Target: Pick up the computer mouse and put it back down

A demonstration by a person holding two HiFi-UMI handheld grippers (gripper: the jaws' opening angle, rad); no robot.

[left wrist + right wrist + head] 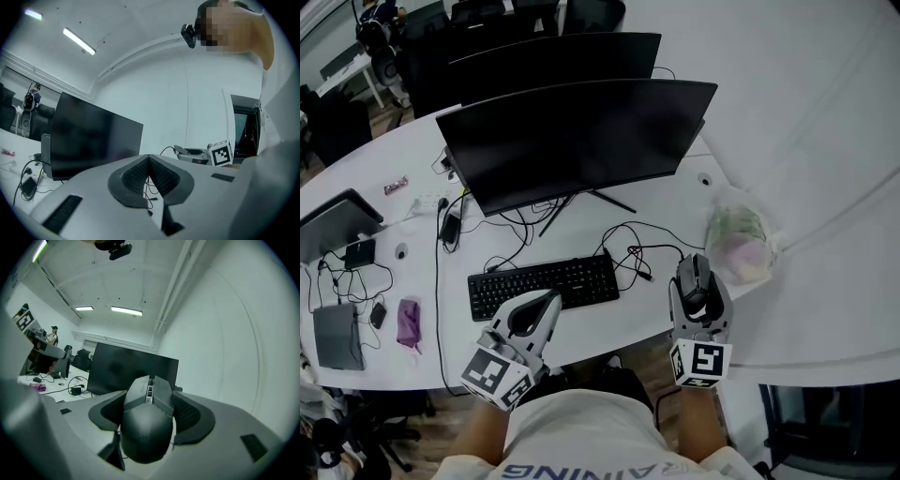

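The right gripper (698, 281) clamps its jaws on the sides of the computer mouse (146, 427), apparently lifted clear of the desk (647, 314) near its front edge, right of the keyboard (544, 285). The mouse's long axis runs along the jaws, nose toward the far edge; the desk lies straight below. The left gripper (546, 307) hovers with jaws together, empty, over the front edge.

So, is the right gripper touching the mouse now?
Touching. The right gripper view shows the mouse sitting between the pads of the right gripper, both pressed against its sides with no gap.
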